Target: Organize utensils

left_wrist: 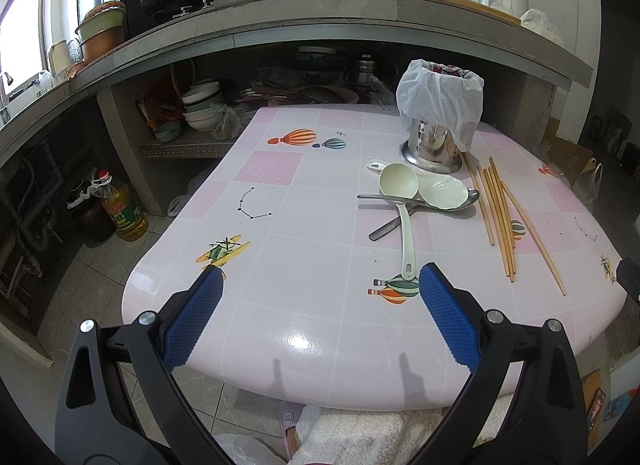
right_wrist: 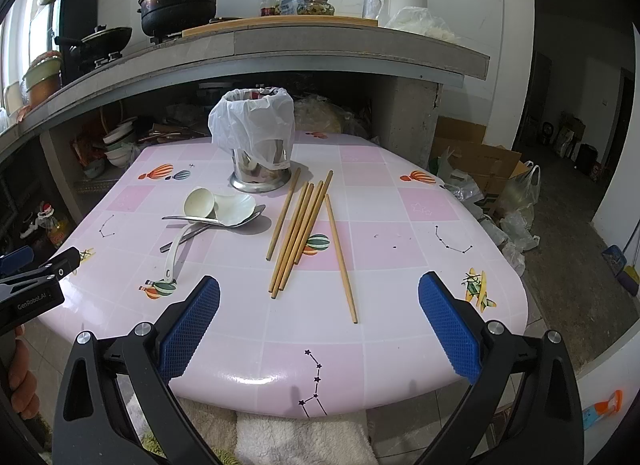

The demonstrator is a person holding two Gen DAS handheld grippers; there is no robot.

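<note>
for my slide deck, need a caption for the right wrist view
Open right hand-held gripper above loose chopsticks, spoons and a bag-covered steel holder.

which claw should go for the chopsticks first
Right, probably. The chopsticks lie straight ahead of the open right claw. From the open left claw they lie off to the right, beyond the ladle, which suits the left better.

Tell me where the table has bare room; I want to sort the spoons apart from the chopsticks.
Bare: the table left of the white ladle, and in the right wrist view the stretch right of the chopsticks. Crowded: ladle, shell-shaped spoon and metal spoons piled before the bag-covered steel holder, chopsticks right alongside.
</note>
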